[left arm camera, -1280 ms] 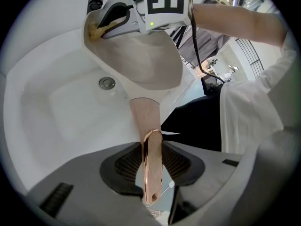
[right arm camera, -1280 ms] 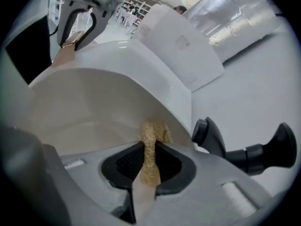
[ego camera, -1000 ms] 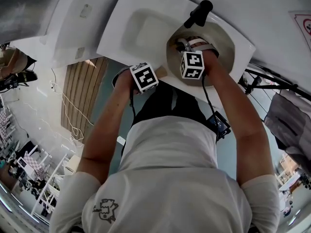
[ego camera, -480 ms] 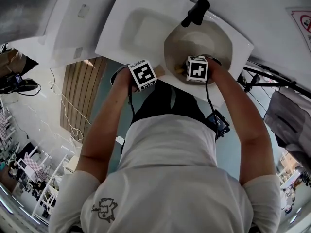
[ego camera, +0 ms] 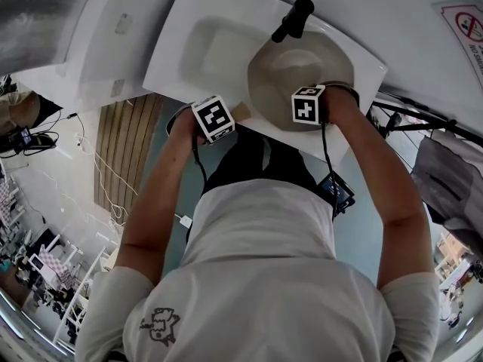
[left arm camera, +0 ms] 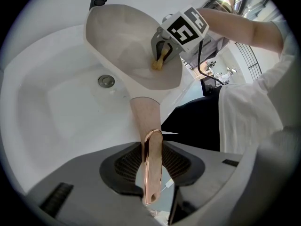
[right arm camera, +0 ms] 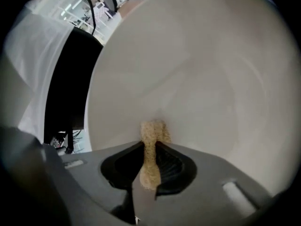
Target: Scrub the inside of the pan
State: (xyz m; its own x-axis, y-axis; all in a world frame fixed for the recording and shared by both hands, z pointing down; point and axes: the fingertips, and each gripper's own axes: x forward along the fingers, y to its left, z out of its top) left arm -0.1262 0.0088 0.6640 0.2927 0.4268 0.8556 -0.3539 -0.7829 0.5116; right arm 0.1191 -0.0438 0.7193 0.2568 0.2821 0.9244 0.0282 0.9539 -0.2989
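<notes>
Cream pan [ego camera: 290, 74] hanging over right part of sink [left arm camera: 51, 107], far rim just under faucet [ego camera: 293, 19]. Basin with drain [left arm camera: 106, 81] lying open to pan's left. At sink's front edge, left gripper [left arm camera: 151, 173] clenching on handle [left arm camera: 146, 119]. Inside pan, right gripper [right arm camera: 149, 166] grasping sponge [right arm camera: 153, 133], with sponge tip touching inner wall near rim and wide bare wall ahead. Glossy white sink. Corner sign [ego camera: 469, 25] showing red circle, print unreadable.
</notes>
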